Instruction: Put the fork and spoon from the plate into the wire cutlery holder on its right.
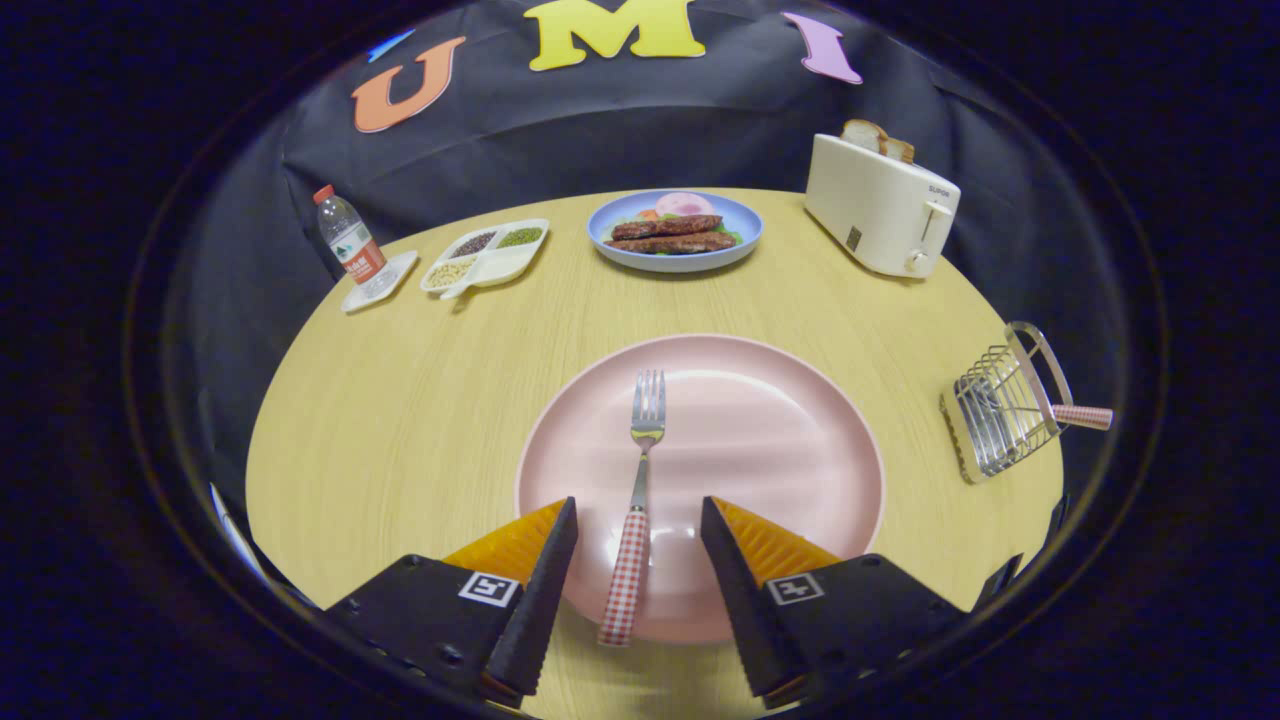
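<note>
1. The tool [638,520] is wide open and holds nothing.
2. The fork [640,470] lies on the pink plate [800,450], its handle between the fingers.
3. The wire holder [1000,410] stands right of the plate, with a handle sticking out.

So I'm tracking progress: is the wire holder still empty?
Not empty. A checked handle sticks out of the wire cutlery holder. The fork lies on the pink plate, between the gripper's open fingers.

Fork [640,490] lying on the plate [780,440] with its handle between the parted fingers [545,570], wire cutlery holder [1000,405] right of the plate on the desk [400,400], food dish [675,232] behind, toaster [880,205] behind right, divided tray [487,256] and bottle [348,240] behind left.
</note>
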Motion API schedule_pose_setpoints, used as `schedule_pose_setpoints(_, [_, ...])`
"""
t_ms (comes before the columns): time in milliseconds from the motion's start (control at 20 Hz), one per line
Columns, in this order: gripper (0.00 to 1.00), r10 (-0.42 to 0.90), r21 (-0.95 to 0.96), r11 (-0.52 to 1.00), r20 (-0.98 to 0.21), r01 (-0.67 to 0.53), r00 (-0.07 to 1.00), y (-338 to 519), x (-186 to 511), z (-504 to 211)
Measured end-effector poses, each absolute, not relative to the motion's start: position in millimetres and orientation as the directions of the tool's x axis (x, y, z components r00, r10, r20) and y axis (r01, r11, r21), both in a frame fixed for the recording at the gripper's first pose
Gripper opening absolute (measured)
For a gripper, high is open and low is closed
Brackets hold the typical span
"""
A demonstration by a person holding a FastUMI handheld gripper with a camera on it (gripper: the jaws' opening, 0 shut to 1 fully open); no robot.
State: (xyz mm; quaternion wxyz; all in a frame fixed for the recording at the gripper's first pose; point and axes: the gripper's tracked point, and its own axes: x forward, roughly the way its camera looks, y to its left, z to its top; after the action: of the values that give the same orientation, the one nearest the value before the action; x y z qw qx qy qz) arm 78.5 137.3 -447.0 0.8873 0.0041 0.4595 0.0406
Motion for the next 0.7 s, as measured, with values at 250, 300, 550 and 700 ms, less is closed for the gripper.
schedule_pose_setpoints(250, [0.33, 0.042, 0.026, 0.999, -0.838, -0.037, 0.545, 134, 74, -458])
schedule_pose_setpoints(300, [0.19, 0.029, 0.015, 0.999, -0.846, -0.032, 0.533, 132, 71, -459])
schedule_pose_setpoints(550, [0.04, 0.028, 0.003, 0.999, -0.857, -0.05, 0.514, 131, 66, -457])
schedule_pose_setpoints(700, [0.03, 0.042, 0.004, 0.997, -0.86, -0.075, 0.508, 128, 57, -443])
